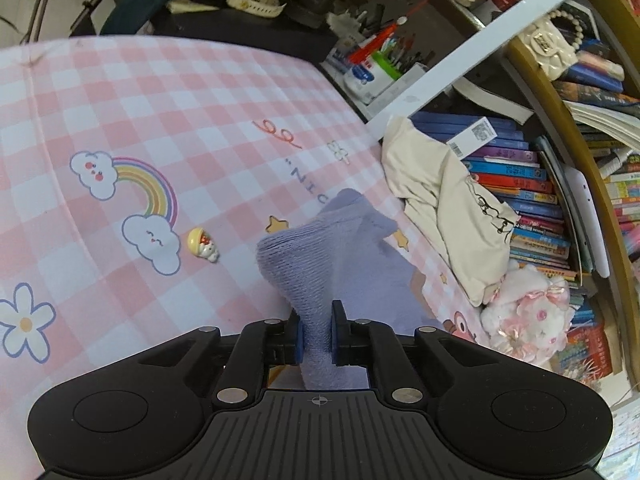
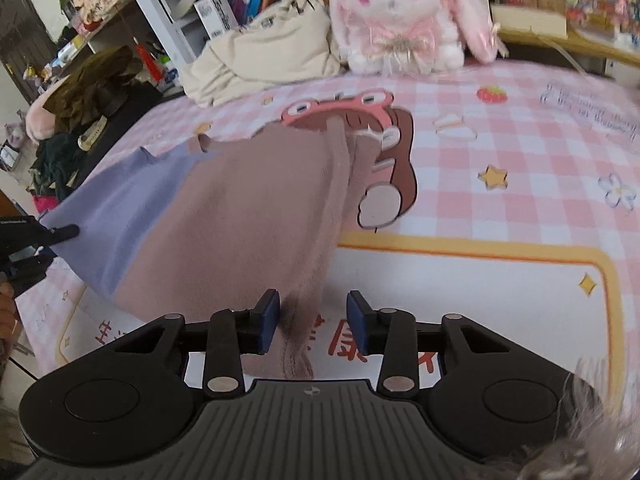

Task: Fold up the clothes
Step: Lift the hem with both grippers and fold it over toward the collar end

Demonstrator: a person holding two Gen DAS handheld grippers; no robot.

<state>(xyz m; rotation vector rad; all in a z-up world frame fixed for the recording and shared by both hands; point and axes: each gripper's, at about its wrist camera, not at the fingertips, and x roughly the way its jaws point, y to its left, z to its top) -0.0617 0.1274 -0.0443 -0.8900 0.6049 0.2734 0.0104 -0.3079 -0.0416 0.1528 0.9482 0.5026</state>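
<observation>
A soft two-tone garment, lavender (image 2: 120, 208) on one side and dusty mauve (image 2: 240, 208) on the other, hangs lifted over the pink checked bed sheet (image 2: 520, 120). My left gripper (image 1: 317, 314) is shut on a bunched lavender corner (image 1: 304, 248) of it. In the right wrist view the left gripper (image 2: 66, 234) shows at the far left edge, pinching that lavender edge. My right gripper (image 2: 313, 304) has its jaws apart. A mauve fold (image 2: 296, 340) sits between them against the left pad (image 2: 270, 316), with a clear gap to the right pad (image 2: 358, 316).
A cream garment (image 1: 440, 200) and a white-and-pink plush rabbit (image 2: 400, 16) lie at the bed's far side against stacked books (image 1: 520, 184). A small toy figure (image 1: 204, 244) rests on the sheet. Dark clothes (image 2: 100, 80) pile up beyond the bed's left edge.
</observation>
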